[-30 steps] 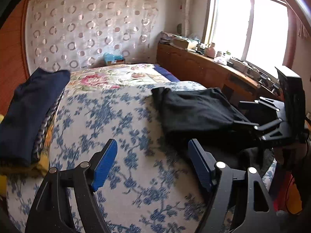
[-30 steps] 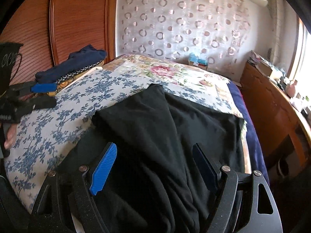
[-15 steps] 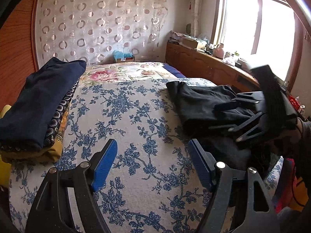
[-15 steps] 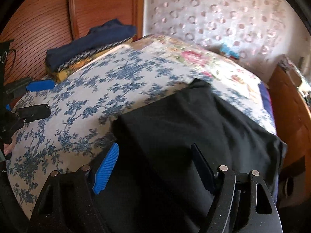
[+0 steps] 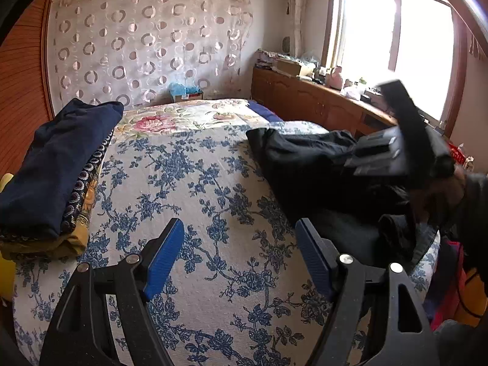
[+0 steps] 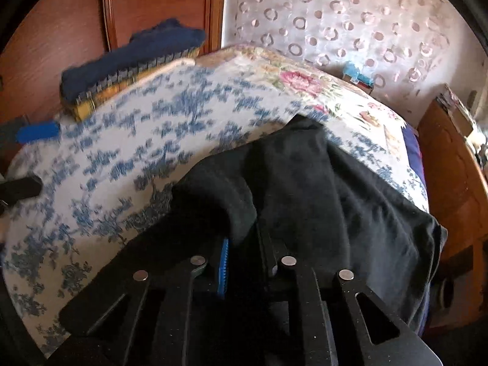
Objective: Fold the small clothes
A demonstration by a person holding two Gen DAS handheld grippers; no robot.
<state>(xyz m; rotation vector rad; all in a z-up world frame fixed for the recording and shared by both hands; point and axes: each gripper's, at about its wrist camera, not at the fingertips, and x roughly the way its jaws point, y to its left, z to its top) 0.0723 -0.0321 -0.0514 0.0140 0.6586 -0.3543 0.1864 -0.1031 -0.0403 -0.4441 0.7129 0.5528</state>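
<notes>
Bed (image 5: pixel 213 183) covered by a white quilt printed with blue flowers, seen from both wrist cameras. A black garment (image 6: pixel 320 189) lies crumpled on the side of the bed nearer the wooden sideboard (image 5: pixel 305 100) and the window (image 5: pixel 396 39), one edge hanging over the side of the mattress.

Right gripper (image 6: pixel 244 244): its fingers (image 6: pixel 224 262) are closing and stand nearly together, with a raised fold of the black garment pinched between them; the cloth bunches over the blue pad and hides most of it. In the left wrist view the same gripper (image 5: pixel 384 152) appears blurred above the dark cloth, held by a hand (image 5: pixel 439 192) at the frame's right edge.

Left gripper (image 5: pixel 241 250): its fingers (image 5: pixel 164 253) stand wide apart with nothing between them, above bare quilt, well apart from the garment. In the right wrist view it shows only as a blue pad and a dark finger at the left edge.

Stack of folded clothes (image 5: pixel 58 164): a navy piece on top, a patterned piece and a yellow one beneath, resting at the bed's far edge beside the wooden wardrobe (image 6: pixel 76 15). A curtain with a ring pattern (image 5: pixel 146 45) hangs behind the head of the bed, and a small blue box (image 5: pixel 186 91) sits below it.
</notes>
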